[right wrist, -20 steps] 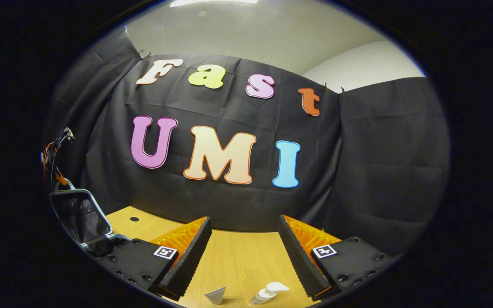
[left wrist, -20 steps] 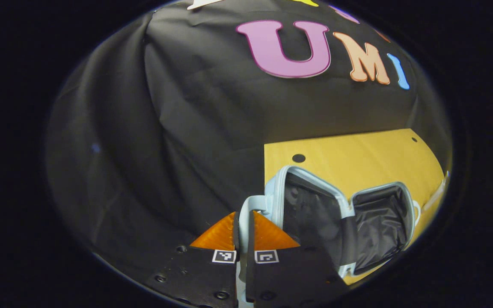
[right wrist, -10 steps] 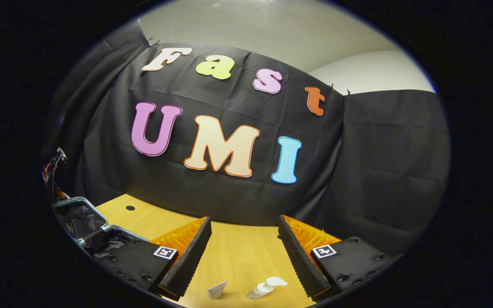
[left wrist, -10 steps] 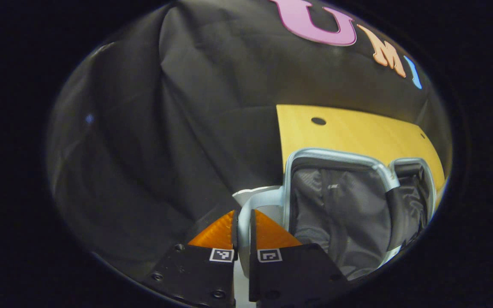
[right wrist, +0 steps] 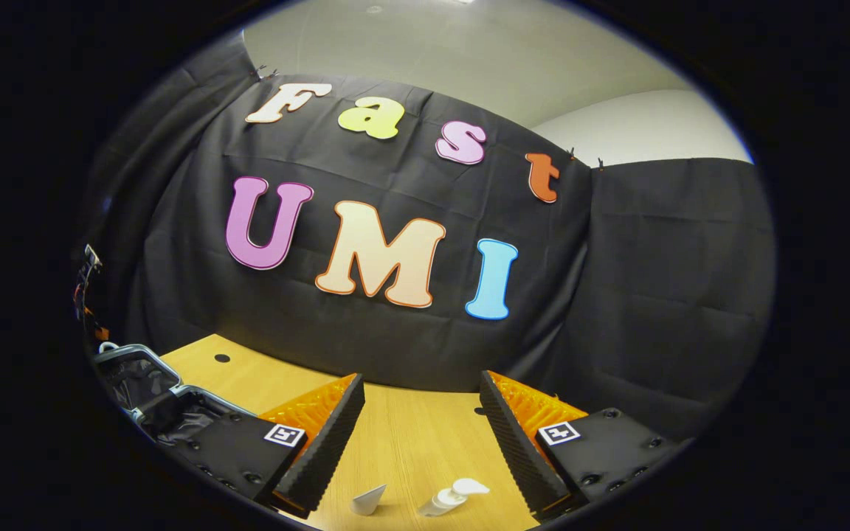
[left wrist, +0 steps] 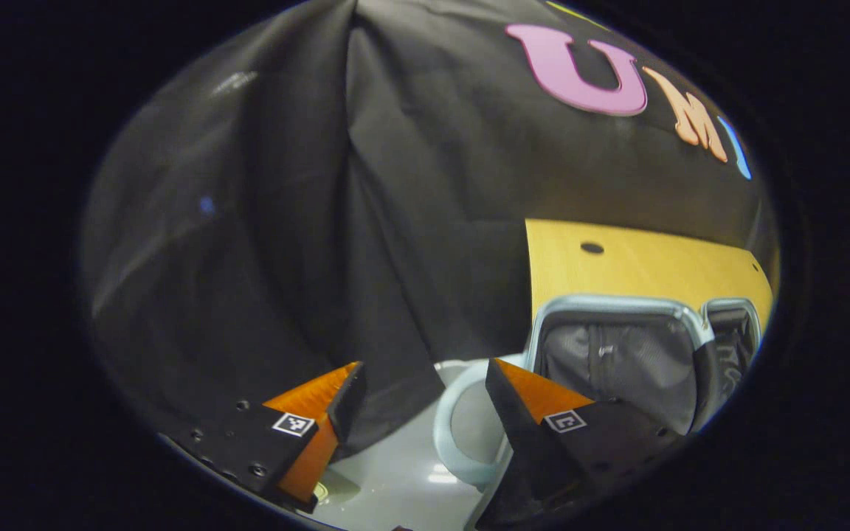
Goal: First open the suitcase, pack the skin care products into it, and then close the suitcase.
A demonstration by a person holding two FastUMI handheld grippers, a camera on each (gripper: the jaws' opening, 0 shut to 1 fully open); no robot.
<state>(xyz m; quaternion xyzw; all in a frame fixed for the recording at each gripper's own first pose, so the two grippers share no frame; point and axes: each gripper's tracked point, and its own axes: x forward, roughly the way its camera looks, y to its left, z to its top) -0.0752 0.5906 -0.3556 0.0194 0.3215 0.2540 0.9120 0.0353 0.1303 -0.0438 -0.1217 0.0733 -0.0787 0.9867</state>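
Released from the suitcase (left wrist: 617, 354) handle, left fingers (left wrist: 347, 391) now apart; right fingers (right wrist: 336, 435) apart over wooden table (right wrist: 410, 442).

Nothing readable here, really. Small black-and-white square coded tags (left wrist: 293, 424) are stuck on the left gripper (left wrist: 423, 369) and the right gripper (right wrist: 420, 380), one per finger, but no letters or numbers can be made out. The near white plastic pump bottle (right wrist: 446, 498) is too small for print to be told.
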